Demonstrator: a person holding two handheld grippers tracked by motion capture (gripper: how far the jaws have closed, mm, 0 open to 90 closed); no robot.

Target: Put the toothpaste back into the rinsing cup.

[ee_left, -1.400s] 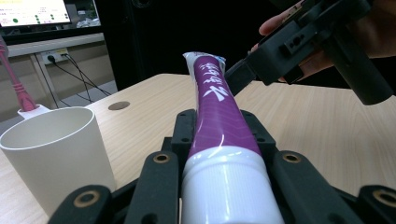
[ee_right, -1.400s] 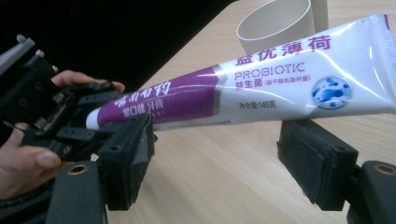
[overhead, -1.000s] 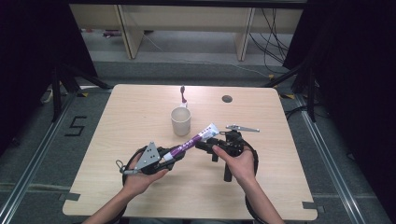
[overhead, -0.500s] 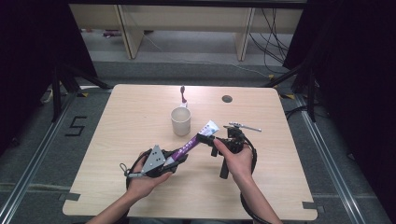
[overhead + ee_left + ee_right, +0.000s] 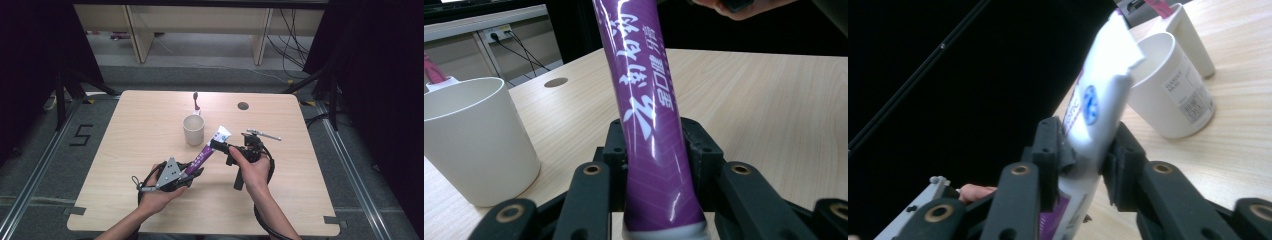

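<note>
Centrally, a purple toothpaste tube (image 5: 206, 150) hangs slantwise above the wooden counter (image 5: 135, 130), held at both ends by two sets of tongs. The landmark is a white cup (image 5: 193, 129) standing upright near the middle of the counter; the tube lies just on the person's side of it, with its flat white crimped end raised close beside the cup and its cap end lower and farther from it.

The left tongs (image 5: 192, 172), in the person's left hand (image 5: 157, 192), are clamped narrowly around the lower purple part of the tube; in the left gripper view the tube (image 5: 649, 125) rises between the two black jaws, which press on both its sides, with the cup (image 5: 471, 140) off to one side.

The right tongs (image 5: 216, 145), in the right hand (image 5: 252, 167), have just been closing, and their jaws now pinch the tube near its white end. In the right gripper view the tube (image 5: 1095, 115) sits squeezed between the pads, with the cup (image 5: 1168, 90) just behind it.

Beyond the cup, a toothbrush (image 5: 196, 102) with a pink handle rests on a small white stand. A small dark round hole (image 5: 243, 106) is set into the counter farther off from the cup.
</note>
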